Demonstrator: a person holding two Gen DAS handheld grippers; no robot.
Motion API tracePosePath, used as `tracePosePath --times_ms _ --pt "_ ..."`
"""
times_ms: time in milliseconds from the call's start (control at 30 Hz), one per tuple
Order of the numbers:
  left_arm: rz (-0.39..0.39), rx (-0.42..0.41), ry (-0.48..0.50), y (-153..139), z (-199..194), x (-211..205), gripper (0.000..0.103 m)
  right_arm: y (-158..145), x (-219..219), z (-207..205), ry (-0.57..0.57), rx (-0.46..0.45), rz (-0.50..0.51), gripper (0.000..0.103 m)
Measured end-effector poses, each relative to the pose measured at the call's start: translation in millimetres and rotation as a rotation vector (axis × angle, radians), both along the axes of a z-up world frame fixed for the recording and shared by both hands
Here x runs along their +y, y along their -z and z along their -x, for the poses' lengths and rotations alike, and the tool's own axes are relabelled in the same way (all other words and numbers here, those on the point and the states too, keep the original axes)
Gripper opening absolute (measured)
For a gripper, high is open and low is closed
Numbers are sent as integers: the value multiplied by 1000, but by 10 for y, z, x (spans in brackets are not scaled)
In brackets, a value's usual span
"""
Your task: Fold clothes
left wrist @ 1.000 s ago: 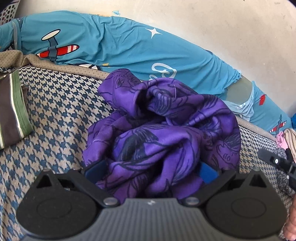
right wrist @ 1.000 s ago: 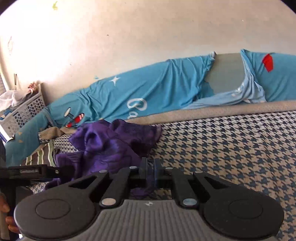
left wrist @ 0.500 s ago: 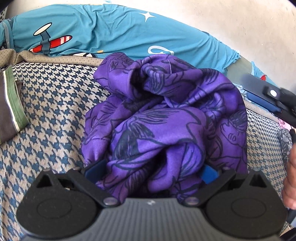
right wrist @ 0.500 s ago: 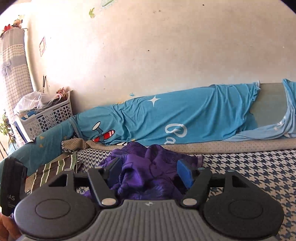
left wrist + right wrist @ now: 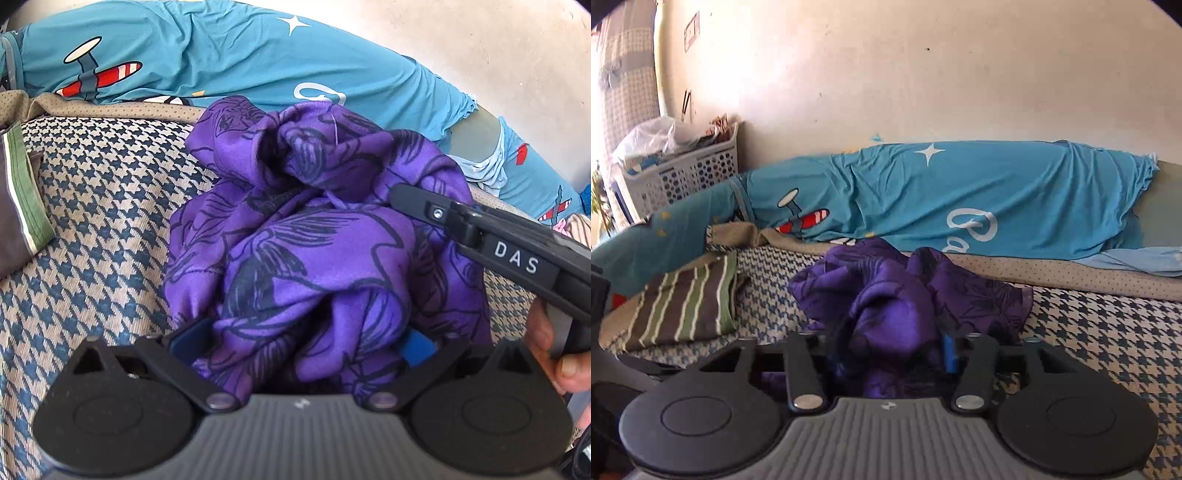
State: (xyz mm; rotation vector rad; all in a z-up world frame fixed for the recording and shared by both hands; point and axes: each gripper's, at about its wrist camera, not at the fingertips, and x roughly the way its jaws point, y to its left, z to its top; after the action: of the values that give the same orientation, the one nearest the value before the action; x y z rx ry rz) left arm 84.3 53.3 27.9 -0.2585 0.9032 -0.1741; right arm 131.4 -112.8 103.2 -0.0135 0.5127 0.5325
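Observation:
A crumpled purple garment (image 5: 314, 240) with black line drawings lies heaped on the houndstooth bed cover (image 5: 103, 206). My left gripper (image 5: 303, 341) stands wide open at the heap's near edge, and cloth bulges between its blue pads and drapes over them. From the right, one black finger (image 5: 436, 212) of the right gripper reaches onto the heap, held by a person's hand (image 5: 565, 354). In the right wrist view my right gripper (image 5: 892, 354) is closing, and a fold of the purple garment (image 5: 886, 295) fills the narrow gap between its pads.
A folded brown and green striped garment (image 5: 683, 306) lies to the left on the cover. A teal sheet with aeroplane prints (image 5: 960, 199) runs along the wall behind. A white laundry basket (image 5: 683, 173) stands at the far left.
The right gripper swung in from the right onto the heap, opened wide, then narrowed around a purple fold. The left gripper has stayed at the heap's near edge.

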Motion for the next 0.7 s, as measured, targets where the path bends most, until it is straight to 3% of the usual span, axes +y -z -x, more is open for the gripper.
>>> tracePosePath --times_ms 67,233,367,533,700 --pt "0 5 -3 -10 0 -4 103 -6 -73 3 30 17 -30 18" --pt "-24 20 -9 -32 44 -10 103 -88 -324 95 139 9 -78 14" --pt "-55 48 -33 -17 51 15 103 -84 -634 105 277 63 -135 13" --pt "-50 145 -161 83 3 236 103 25 -1058 138 458 156 -120 13" --pt "31 185 -289 101 -7 527 103 141 -1380 243 531 221 -90 13"
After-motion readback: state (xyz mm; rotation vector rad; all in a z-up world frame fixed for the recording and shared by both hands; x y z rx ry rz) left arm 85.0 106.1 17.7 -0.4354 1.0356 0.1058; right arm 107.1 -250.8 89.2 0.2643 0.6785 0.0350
